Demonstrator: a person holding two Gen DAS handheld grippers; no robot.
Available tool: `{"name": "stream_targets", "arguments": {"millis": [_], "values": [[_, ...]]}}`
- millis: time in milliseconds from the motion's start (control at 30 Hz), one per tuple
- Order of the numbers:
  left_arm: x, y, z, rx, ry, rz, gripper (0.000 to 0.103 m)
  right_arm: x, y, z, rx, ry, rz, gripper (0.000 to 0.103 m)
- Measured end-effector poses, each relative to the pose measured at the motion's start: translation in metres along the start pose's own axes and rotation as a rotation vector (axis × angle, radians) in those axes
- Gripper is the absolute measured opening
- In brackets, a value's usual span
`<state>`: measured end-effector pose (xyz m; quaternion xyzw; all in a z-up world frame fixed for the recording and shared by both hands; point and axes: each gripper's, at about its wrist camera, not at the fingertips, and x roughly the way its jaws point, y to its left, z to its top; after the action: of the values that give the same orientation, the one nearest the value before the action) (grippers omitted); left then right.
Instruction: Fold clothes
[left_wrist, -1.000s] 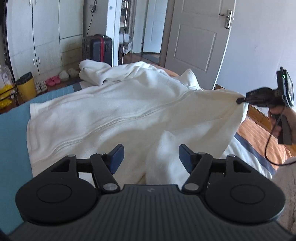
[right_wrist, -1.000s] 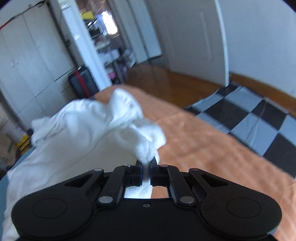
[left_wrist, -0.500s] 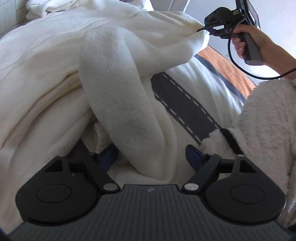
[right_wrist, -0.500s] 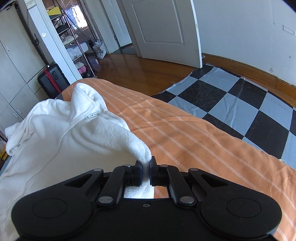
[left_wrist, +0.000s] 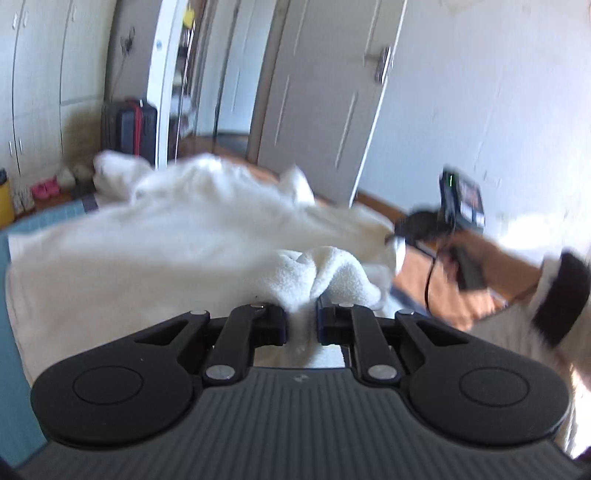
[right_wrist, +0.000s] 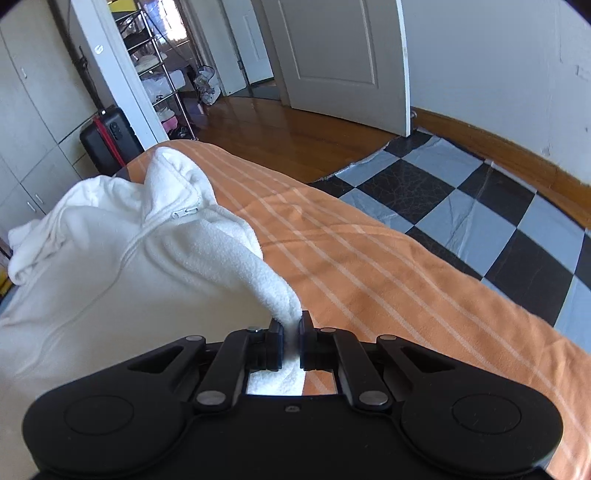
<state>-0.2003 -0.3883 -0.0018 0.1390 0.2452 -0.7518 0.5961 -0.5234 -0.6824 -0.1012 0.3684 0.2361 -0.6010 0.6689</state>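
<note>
A white fleece zip jacket (left_wrist: 177, 236) lies spread on the bed; in the right wrist view the jacket (right_wrist: 122, 266) shows its zipper and collar. My left gripper (left_wrist: 301, 317) is closing, and its pads pinch a bunched fold of the fleece at the near edge. My right gripper (right_wrist: 291, 332) is shut on another corner of the jacket, over the orange striped bedsheet (right_wrist: 369, 266). In the blurred left wrist view the right gripper (left_wrist: 410, 229) appears at the right, held by a hand (left_wrist: 458, 266), with the jacket's edge pulled taut from it.
A black suitcase with a red stripe (right_wrist: 107, 140) stands beyond the bed by white cupboards (right_wrist: 29, 122). An open door (right_wrist: 343, 62) and a metal rack (right_wrist: 162, 85) lie ahead. A black and grey checkered mat (right_wrist: 480, 206) covers the wooden floor at the right. A blue cover (left_wrist: 11, 332) lies at the bed's left.
The left gripper dipped to the jacket's near fold with jaws wide, then closed on it and rose. The right gripper kept its grip and sank slightly.
</note>
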Motion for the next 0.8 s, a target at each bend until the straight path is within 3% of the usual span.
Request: {"name": "stream_targets", "arguments": {"millis": [100, 300, 433, 467, 533, 567, 633, 667, 800], "values": [[0.003, 0.026, 0.026, -0.041, 0.017, 0.116, 0.013, 0.0, -0.002, 0.001, 0.005, 0.002, 0.006, 0.007], [0.05, 0.079, 0.026, -0.151, 0.015, 0.169, 0.016, 0.001, -0.007, -0.001, 0.02, 0.01, 0.014, 0.007], [0.101, 0.113, 0.019, -0.241, 0.074, 0.197, 0.022, 0.003, -0.007, -0.005, 0.036, 0.026, 0.01, 0.011], [0.11, 0.123, 0.018, -0.281, 0.089, 0.195, 0.023, 0.003, -0.005, -0.007, 0.017, 0.023, -0.011, 0.014], [0.119, 0.134, 0.018, -0.276, 0.104, 0.26, 0.037, 0.0, 0.005, -0.013, -0.064, 0.011, -0.095, 0.048], [0.119, 0.134, 0.017, -0.234, 0.102, 0.318, 0.04, -0.002, 0.014, -0.017, -0.132, 0.001, -0.153, 0.054], [0.111, 0.132, 0.014, -0.153, 0.08, 0.406, 0.049, -0.011, 0.027, -0.022, -0.234, -0.036, -0.217, 0.059], [0.105, 0.133, 0.011, -0.138, 0.066, 0.416, 0.05, -0.017, 0.031, -0.022, -0.249, -0.052, -0.228, 0.059], [0.083, 0.149, -0.004, -0.242, 0.067, 0.353, 0.053, -0.045, 0.039, -0.016, -0.224, -0.124, -0.242, 0.061]]}}
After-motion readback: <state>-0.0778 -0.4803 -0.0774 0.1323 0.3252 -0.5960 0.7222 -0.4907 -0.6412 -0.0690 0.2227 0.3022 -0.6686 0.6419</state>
